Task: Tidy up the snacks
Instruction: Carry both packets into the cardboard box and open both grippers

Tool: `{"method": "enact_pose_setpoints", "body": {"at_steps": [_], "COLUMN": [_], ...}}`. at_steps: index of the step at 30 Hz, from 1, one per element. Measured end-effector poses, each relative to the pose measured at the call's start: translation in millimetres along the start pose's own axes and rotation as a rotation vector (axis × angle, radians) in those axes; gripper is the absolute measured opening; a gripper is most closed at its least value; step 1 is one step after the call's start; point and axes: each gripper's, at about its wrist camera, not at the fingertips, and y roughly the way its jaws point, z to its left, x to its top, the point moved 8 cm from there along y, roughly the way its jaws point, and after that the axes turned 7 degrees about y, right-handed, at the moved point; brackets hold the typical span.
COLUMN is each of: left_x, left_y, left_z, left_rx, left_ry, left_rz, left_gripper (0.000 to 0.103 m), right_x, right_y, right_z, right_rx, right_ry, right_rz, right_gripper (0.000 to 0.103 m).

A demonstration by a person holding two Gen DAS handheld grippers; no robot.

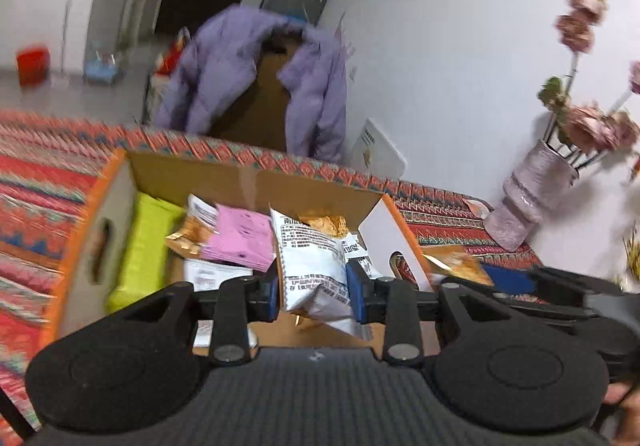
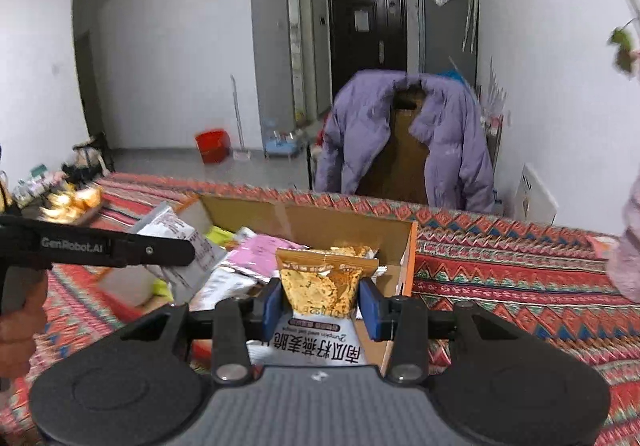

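Left wrist view: left tongs (image 1: 314, 292) closed on a white printed snack packet (image 1: 316, 266), held over the open cardboard box (image 1: 256, 177). Box sits on the patterned surface (image 1: 36, 181) and holds a lime-green pack (image 1: 144, 246) and a pink packet (image 1: 240, 236).

Right wrist view: right tongs (image 2: 322, 308) clamped on an orange-and-white snack bag (image 2: 326, 278), above the box's near right corner.

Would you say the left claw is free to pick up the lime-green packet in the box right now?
Probably not yet: the left claw is shut on a white snack bag, though the lime-green packet lies uncovered in the cardboard box.
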Motion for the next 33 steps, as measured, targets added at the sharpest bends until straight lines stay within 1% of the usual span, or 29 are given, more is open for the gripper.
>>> {"method": "enact_pose_setpoints", "body": {"at_steps": [2,5,6,7,8,9,10,11,12,13,15,20,23,24,25,26,29,33], "left_x": [0,-8,-10,-13,-17,-20,-23,-23,-23,-22,-18,-3,2,3,5,5,2,-12], "left_y": [25,57,63,69,73,78,79,79,77,74,65,32,6,-4,-17,-29,-70,-130], "left_z": [10,18,20,22,23,23,23,24,24,25,25,21,14,11,9,7,3,-7], "left_rx": [-0.021,-0.009,-0.005,-0.002,0.001,0.008,0.003,-0.003,-0.006,-0.003,0.005,0.022,0.03,0.033,0.034,0.039,0.087,0.125], "left_ry": [-0.038,-0.061,-0.064,-0.066,-0.066,-0.064,-0.058,-0.054,-0.051,-0.045,-0.03,0.015,0.052,0.069,0.093,0.115,0.168,0.25], "left_rz": [0.026,0.067,0.07,0.07,0.077,0.093,0.1,0.099,0.097,0.092,0.07,0.022,0.003,-0.006,-0.018,-0.031,-0.074,-0.119], "left_gripper": [0.033,0.033,0.035,0.045,0.049,0.051,0.053,0.054,0.059,0.061,0.061,0.065,0.068,0.071,0.074,0.075,0.079,0.083], "right_x": [0,-4,-6,-8,-10,-12,-14,-14,-14,-13,-10,2,9,12,13,14,13,6], "right_y": [28,63,71,79,86,90,93,94,94,93,89,58,27,14,2,-11,-54,-116], "right_z": [-5,-10,-12,-13,-15,-16,-16,-15,-16,-17,-17,-12,-6,-4,-2,0,11,23], "right_rx": [-0.021,-0.04,-0.047,-0.056,-0.068,-0.074,-0.069,-0.058,-0.062,-0.061,-0.055,-0.053,-0.051,-0.05,-0.048,-0.047,-0.046,-0.041], "right_ry": [0.006,0.023,0.028,0.027,0.028,0.033,0.04,0.037,0.038,0.04,0.051,0.037,0.013,0.003,-0.006,-0.016,-0.056,-0.099], "right_rz": [0.029,0.062,0.071,0.076,0.077,0.076,0.074,0.062,0.067,0.064,0.054,0.031,0.005,-0.005,-0.012,-0.019,-0.044,-0.087], "right_gripper": [0.04,0.04,0.041,0.042,0.043,0.047,0.059,0.061,0.062,0.062,0.062,0.062,0.063,0.063,0.064,0.066,0.072,0.074]}}
